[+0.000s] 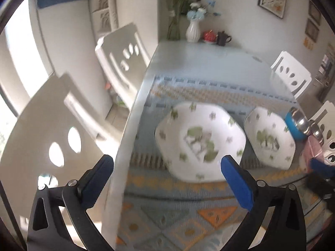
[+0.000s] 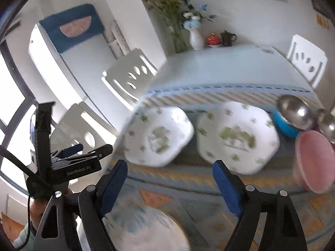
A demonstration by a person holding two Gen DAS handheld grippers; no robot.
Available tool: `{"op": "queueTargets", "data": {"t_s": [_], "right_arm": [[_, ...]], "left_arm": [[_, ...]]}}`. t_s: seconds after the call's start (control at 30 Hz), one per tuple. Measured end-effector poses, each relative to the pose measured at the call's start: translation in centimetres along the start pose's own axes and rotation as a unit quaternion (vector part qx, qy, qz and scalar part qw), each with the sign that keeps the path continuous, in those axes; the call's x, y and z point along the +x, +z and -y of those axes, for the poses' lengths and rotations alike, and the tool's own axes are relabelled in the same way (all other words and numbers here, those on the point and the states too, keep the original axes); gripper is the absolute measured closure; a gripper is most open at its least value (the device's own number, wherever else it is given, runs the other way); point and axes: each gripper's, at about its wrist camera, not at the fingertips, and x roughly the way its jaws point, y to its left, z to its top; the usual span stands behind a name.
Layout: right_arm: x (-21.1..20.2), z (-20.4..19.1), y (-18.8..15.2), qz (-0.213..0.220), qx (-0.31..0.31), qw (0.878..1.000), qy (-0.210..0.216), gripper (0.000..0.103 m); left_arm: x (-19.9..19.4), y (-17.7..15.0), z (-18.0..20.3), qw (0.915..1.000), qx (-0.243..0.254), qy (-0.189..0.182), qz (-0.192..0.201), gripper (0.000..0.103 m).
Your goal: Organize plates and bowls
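Below the open, empty right hand-held gripper (image 2: 169, 177), only its view shows a round plate (image 2: 146, 230).

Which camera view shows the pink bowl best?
The right wrist view. There the pink bowl shows its whole rim and inside, right of the two white floral plates, though blurred. The left wrist view catches only a pink sliver at its right edge, partly behind the other gripper.

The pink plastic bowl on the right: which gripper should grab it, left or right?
Probably the right gripper. Its jaws are open and empty, and the pink plastic bowl sits close beside it on the patterned tablecloth. The left gripper, also open, hangs over the nearer white floral square plate, farther away.
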Motion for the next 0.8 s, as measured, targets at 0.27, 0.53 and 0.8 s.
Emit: {"op": "queueTargets", "data": {"t_s": [0.27,0.53,0.8], "right_arm": [[7.1,-0.5,1.5,-0.077,0.058,0.995,-0.007,0.038],[12.0,1.0,1.3,-0.126,0.104,0.986,-0.019,0.056],[15.4,2.3,1.4,-0.156,0.119,0.98,-0.02,0.069]], "left_arm": [[3.8,1.6,0.2,0.9997,0.012,-0.02,0.003,0.001],[10.6,2.0,-0.9,0.996,-0.001,-0.055,-0.071,0.011],[14.8,2.1,-1.0,0.9896,-0.007,-0.084,-0.117,0.03]]}}
